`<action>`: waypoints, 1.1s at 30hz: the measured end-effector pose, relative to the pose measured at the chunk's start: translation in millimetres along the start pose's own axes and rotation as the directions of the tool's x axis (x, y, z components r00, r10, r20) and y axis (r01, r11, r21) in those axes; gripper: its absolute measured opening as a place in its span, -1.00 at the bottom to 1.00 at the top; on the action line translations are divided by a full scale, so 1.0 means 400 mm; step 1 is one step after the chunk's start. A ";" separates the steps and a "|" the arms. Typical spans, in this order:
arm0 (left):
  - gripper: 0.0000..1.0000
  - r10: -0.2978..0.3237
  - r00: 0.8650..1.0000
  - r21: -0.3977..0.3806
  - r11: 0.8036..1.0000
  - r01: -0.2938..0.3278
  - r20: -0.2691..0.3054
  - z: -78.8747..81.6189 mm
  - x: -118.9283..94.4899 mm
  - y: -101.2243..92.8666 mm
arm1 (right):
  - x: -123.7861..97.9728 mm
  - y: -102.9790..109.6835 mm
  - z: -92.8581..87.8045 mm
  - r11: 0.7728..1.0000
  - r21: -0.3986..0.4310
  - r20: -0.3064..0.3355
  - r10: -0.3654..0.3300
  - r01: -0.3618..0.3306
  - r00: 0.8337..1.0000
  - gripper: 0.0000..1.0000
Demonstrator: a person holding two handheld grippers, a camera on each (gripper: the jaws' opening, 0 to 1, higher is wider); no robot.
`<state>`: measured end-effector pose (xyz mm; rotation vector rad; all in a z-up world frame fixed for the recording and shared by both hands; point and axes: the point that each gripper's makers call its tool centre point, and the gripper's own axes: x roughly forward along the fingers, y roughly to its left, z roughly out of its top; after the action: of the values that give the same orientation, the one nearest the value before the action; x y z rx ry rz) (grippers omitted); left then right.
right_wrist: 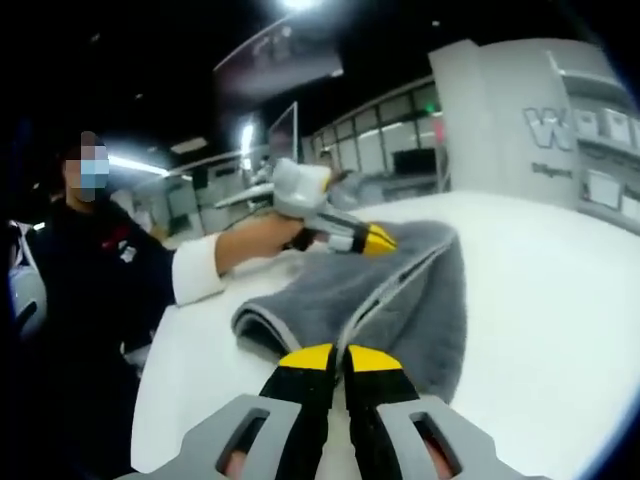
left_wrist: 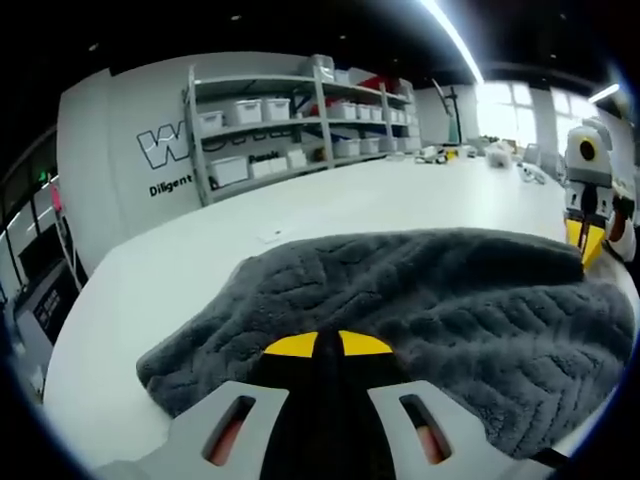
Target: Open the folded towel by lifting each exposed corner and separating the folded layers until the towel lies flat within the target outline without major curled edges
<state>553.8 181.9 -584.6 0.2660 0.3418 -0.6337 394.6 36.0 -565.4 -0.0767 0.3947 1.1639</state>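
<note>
The grey towel lay folded on the white counter. The left tool pinched one towel edge between closed tips; the right tool gripped the opposite edge

We find one towel, dark grey with a ribbed, wavy pile, still folded in layers on the white desk. In the right gripper view the towel shows a paler hemmed edge, one layer lifted and curling open. It reaches the desk's near edge.
</note>
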 end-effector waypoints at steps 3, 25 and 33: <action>-0.90 -0.011 1.000 0.004 1.000 0.011 0.002 0.002 0.004 -0.004 | 0.002 0.013 0.001 1.000 -0.011 0.001 0.013 -0.013 1.000 -1.00; -0.91 -0.074 0.997 0.011 0.997 0.074 0.024 0.020 0.037 -0.038 | 0.018 0.106 -0.001 0.988 -0.114 -0.006 0.102 -0.102 0.995 -1.00; -0.92 -0.100 0.995 0.038 0.994 0.099 0.024 0.026 0.047 -0.052 | 0.021 0.129 -0.001 0.981 -0.143 -0.007 0.132 -0.131 0.991 -0.99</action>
<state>557.6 152.2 -585.2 0.2769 0.3202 -0.7411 350.4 64.1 -561.3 -0.1760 0.3169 1.3220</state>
